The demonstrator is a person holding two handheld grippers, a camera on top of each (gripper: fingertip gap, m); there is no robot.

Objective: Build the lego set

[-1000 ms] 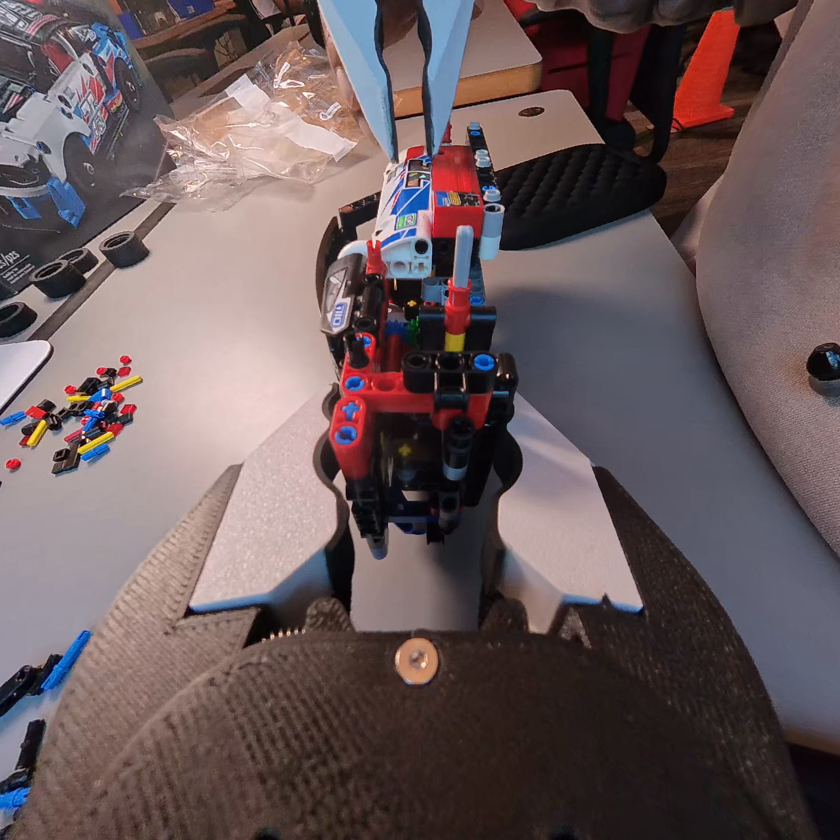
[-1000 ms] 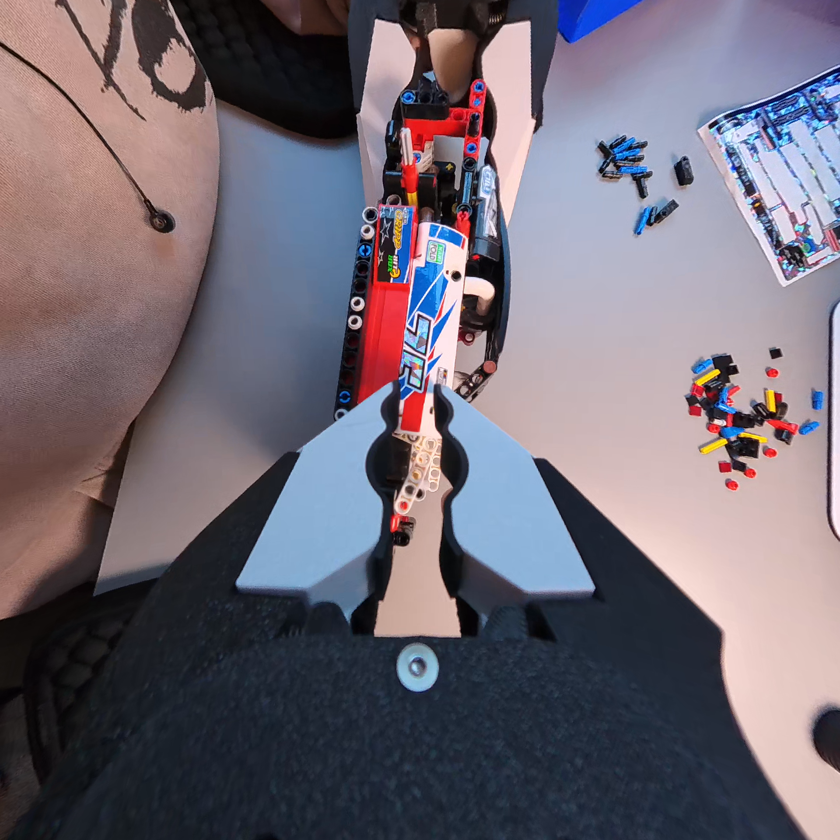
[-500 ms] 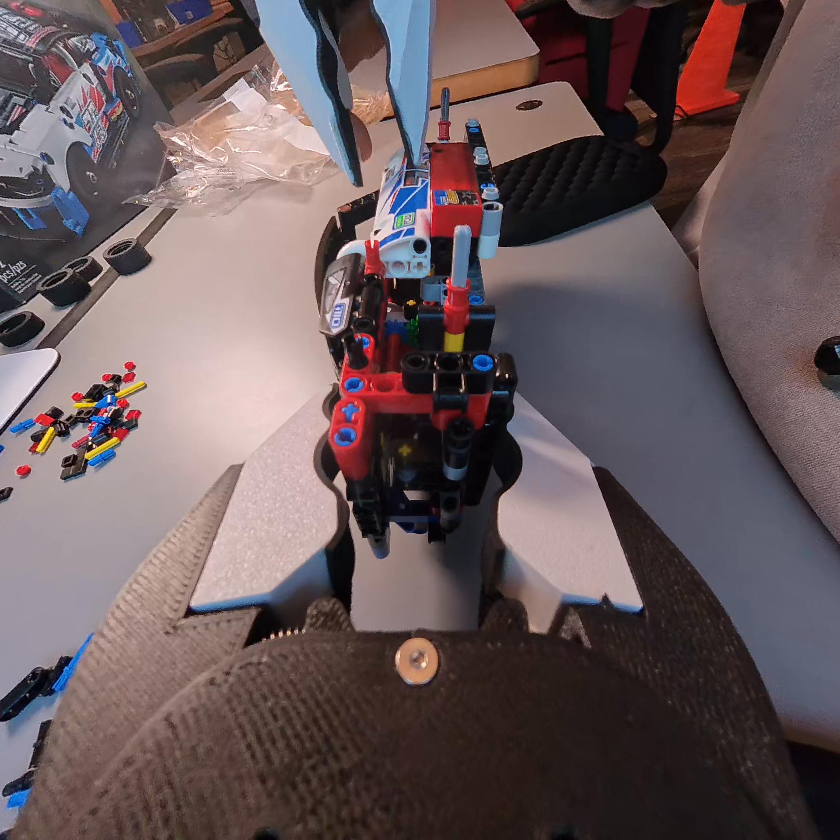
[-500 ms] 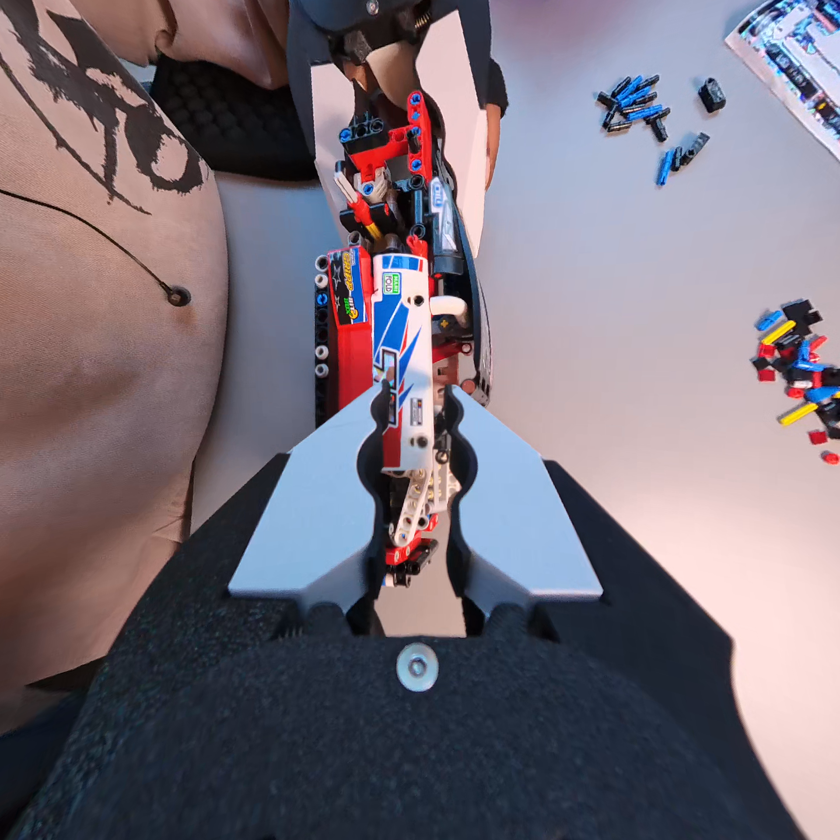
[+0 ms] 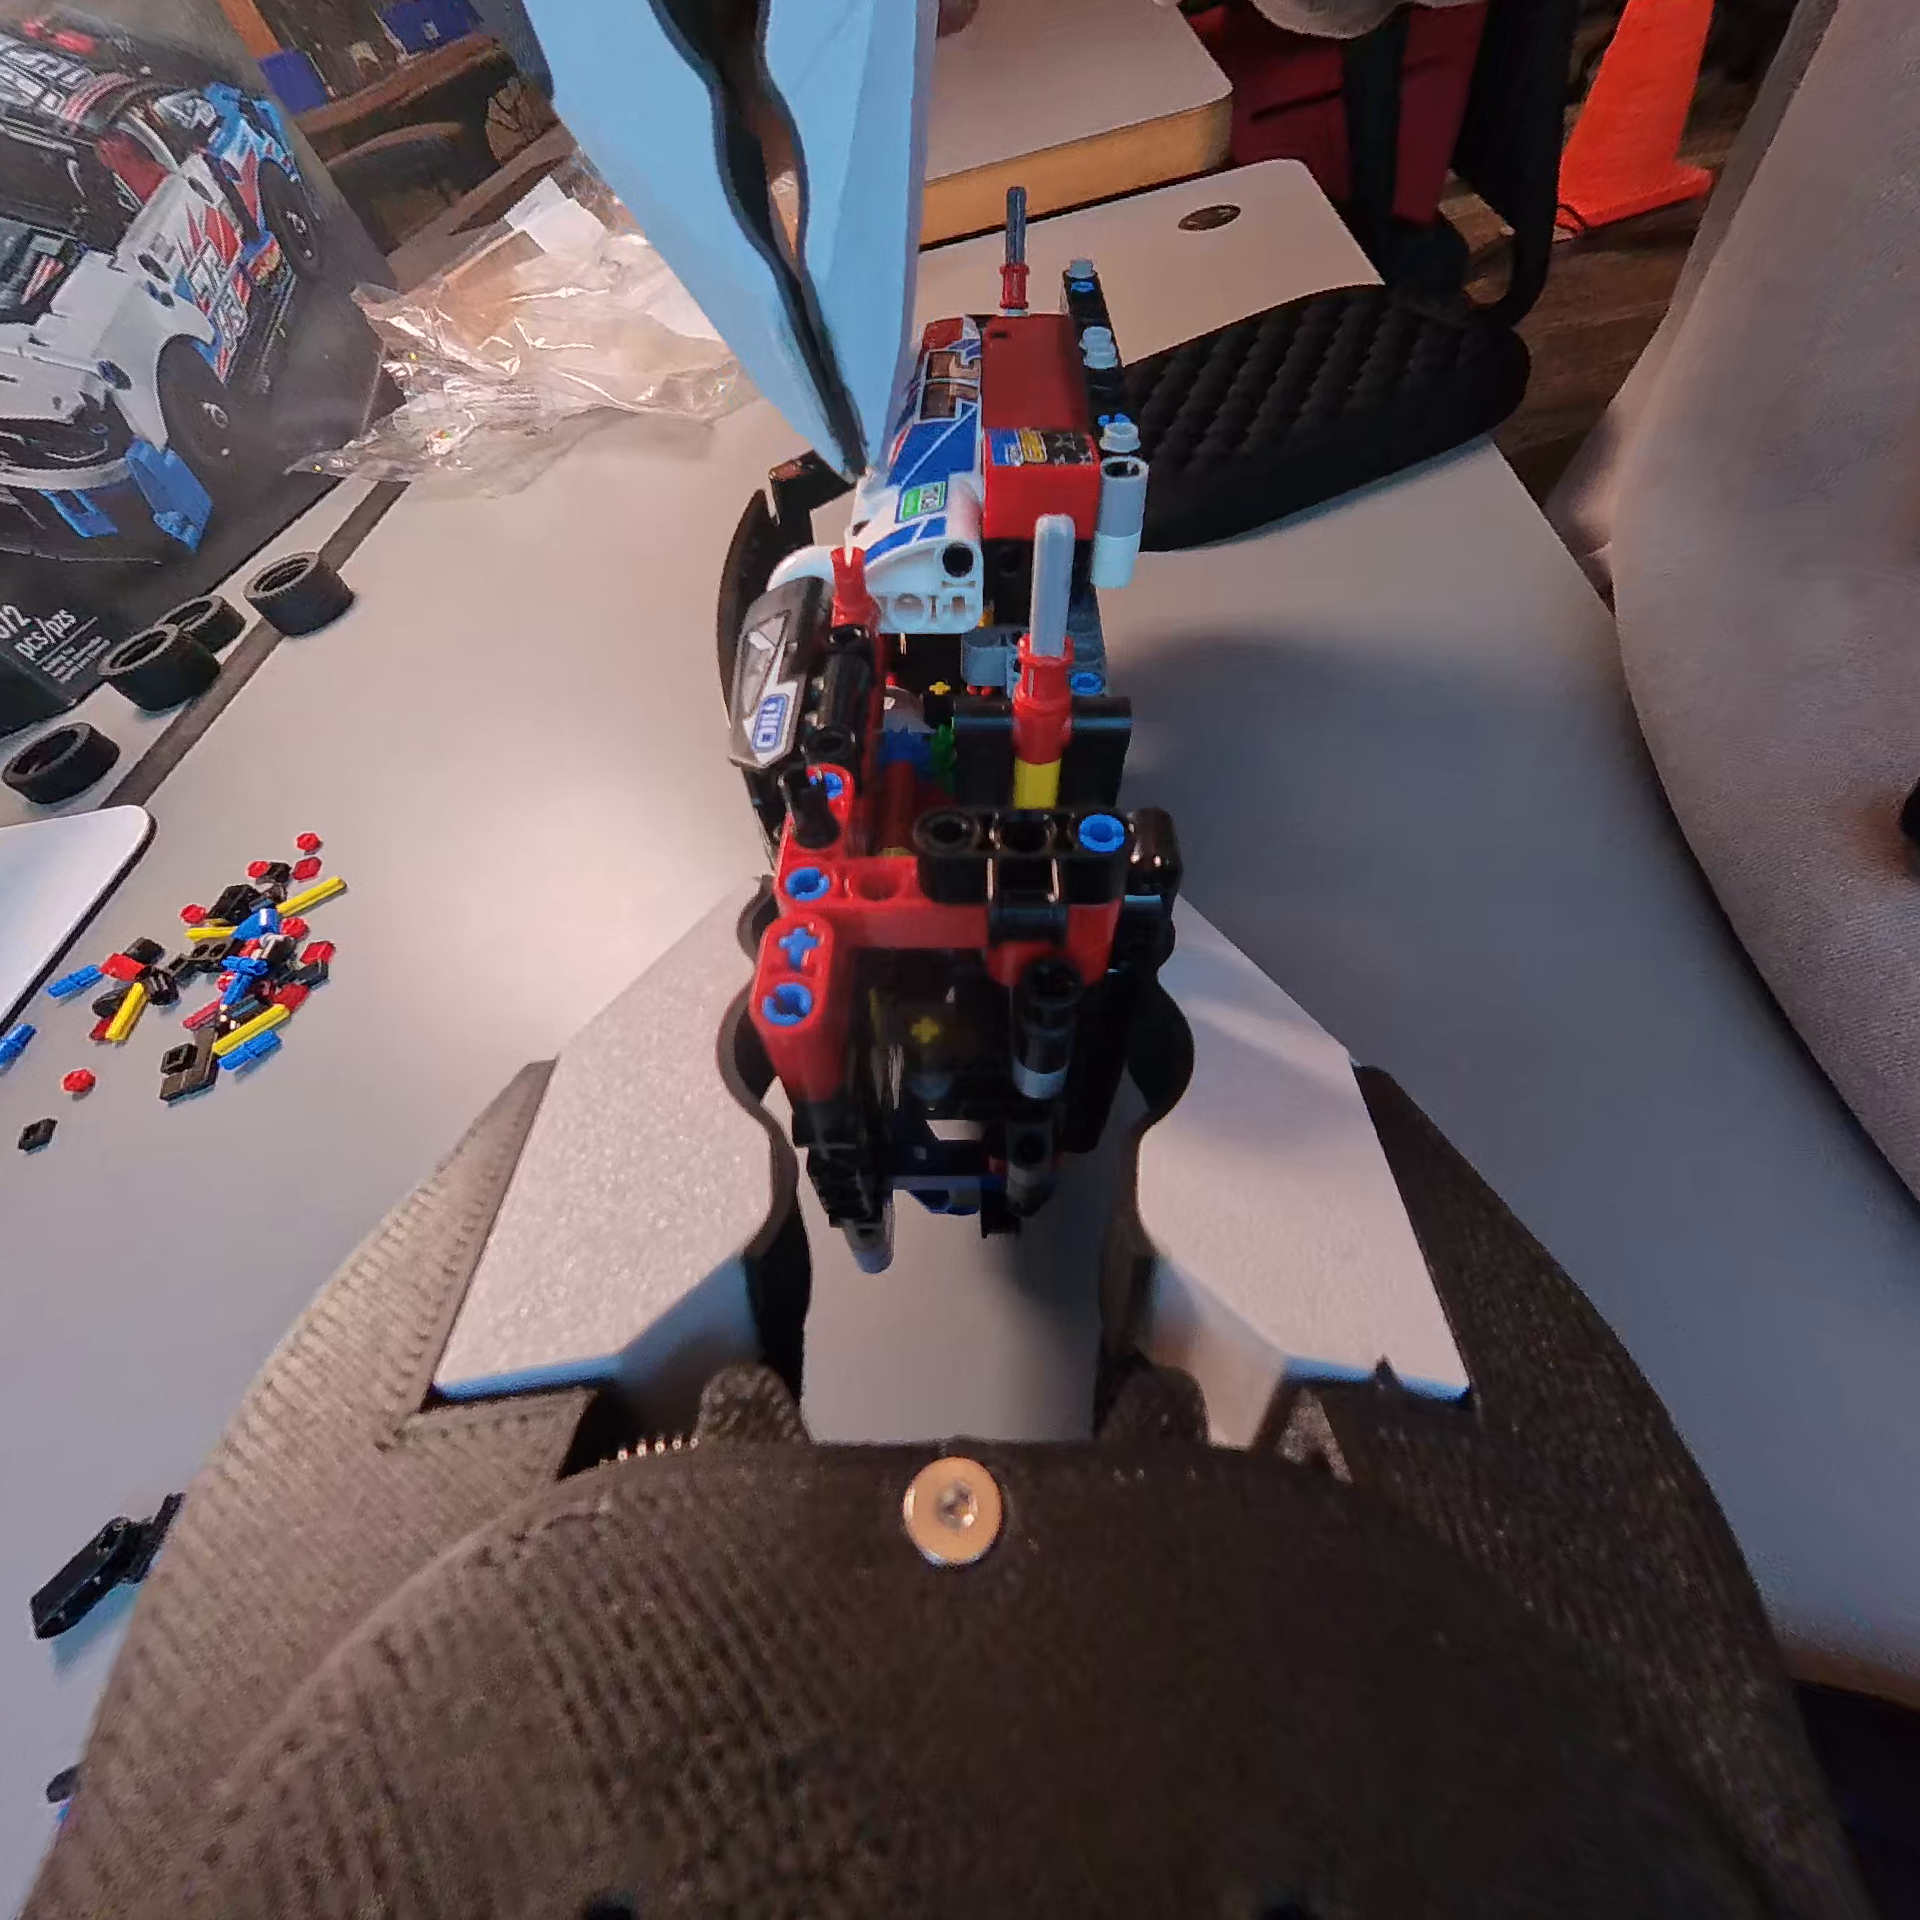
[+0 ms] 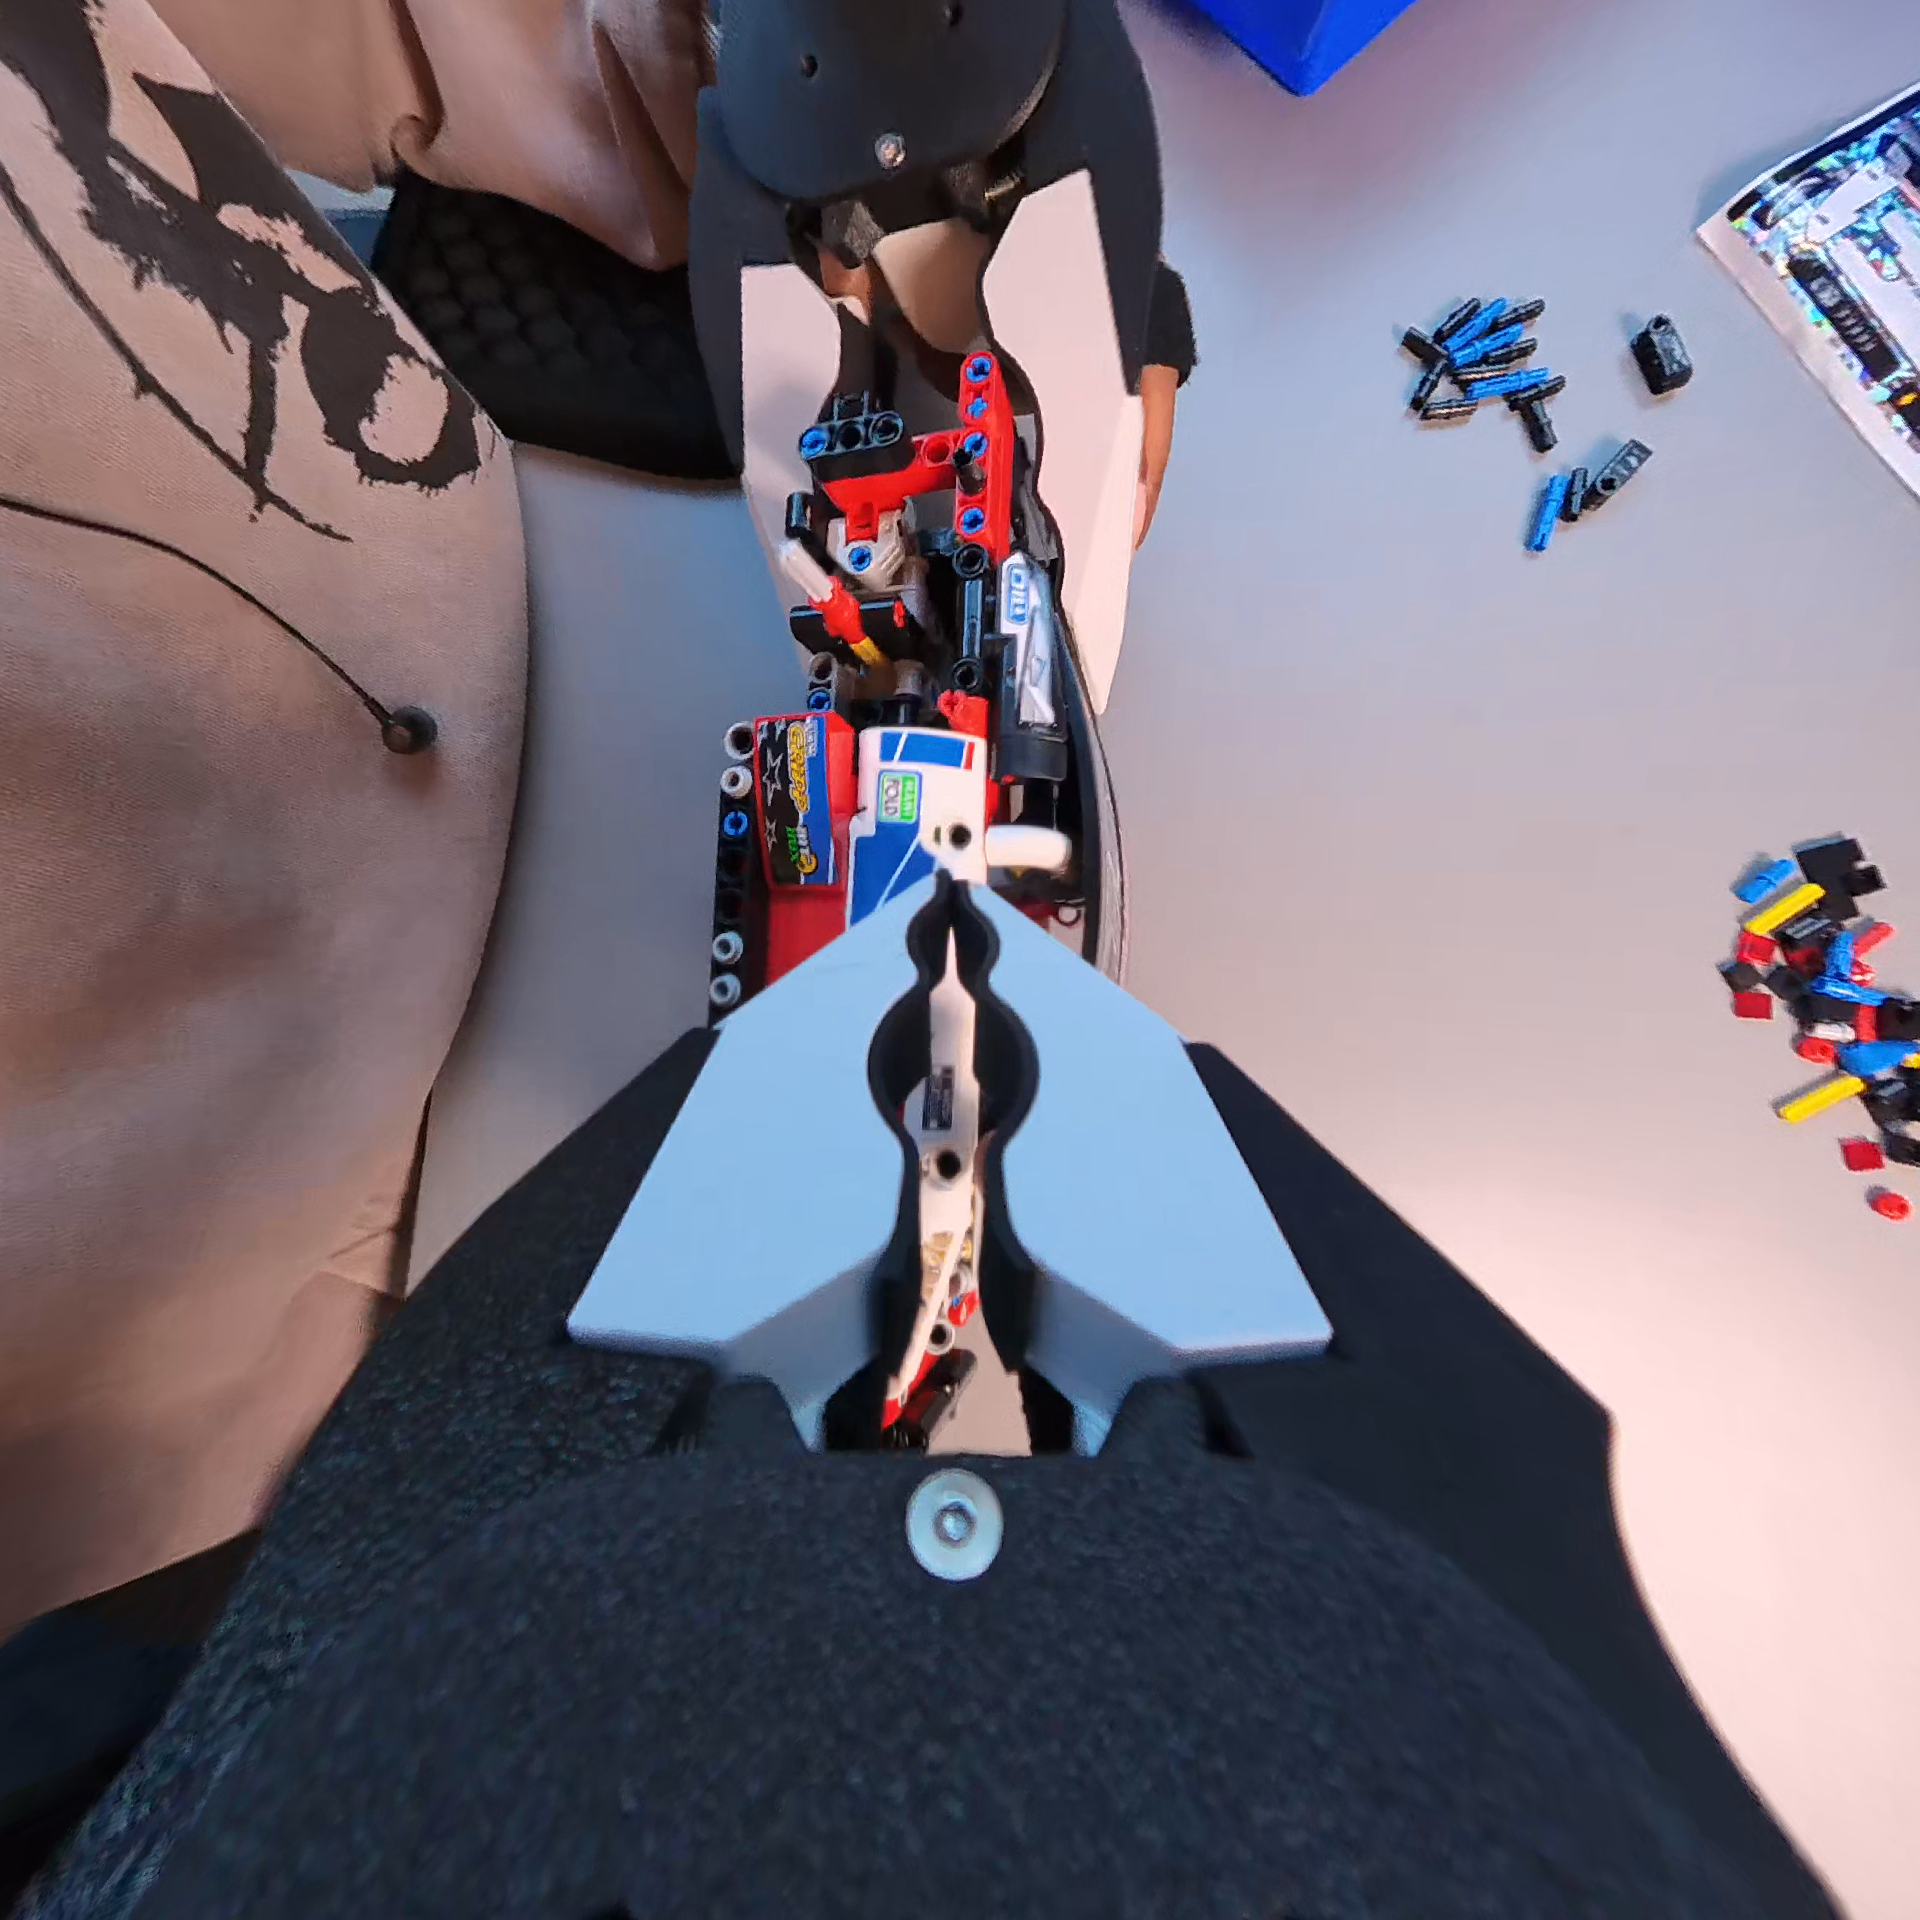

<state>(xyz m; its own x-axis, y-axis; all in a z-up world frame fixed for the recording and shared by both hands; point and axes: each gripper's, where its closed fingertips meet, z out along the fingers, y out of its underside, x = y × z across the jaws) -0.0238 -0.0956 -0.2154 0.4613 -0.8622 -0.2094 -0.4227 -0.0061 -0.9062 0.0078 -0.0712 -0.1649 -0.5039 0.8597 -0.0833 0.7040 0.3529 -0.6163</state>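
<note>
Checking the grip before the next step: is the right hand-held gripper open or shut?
Shut. The right hand-held gripper has its fingertips almost meeting, clamped on the white panel of the car model.

Half-built lego car (image 5: 966, 727) hangs above the grey table, red-and-black frame end clamped, white-and-blue stickered panel (image 6: 914, 831) on top, loose pieces (image 5: 208, 966) scattered beside.

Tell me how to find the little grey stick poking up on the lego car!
Look at the half-built lego car on the grey table, held at its near end by the left gripper. Above the black beam with three holes stands a grey stick in a red and yellow sleeve. It is paler and thicker than the thin dark rod at the far end.
</note>
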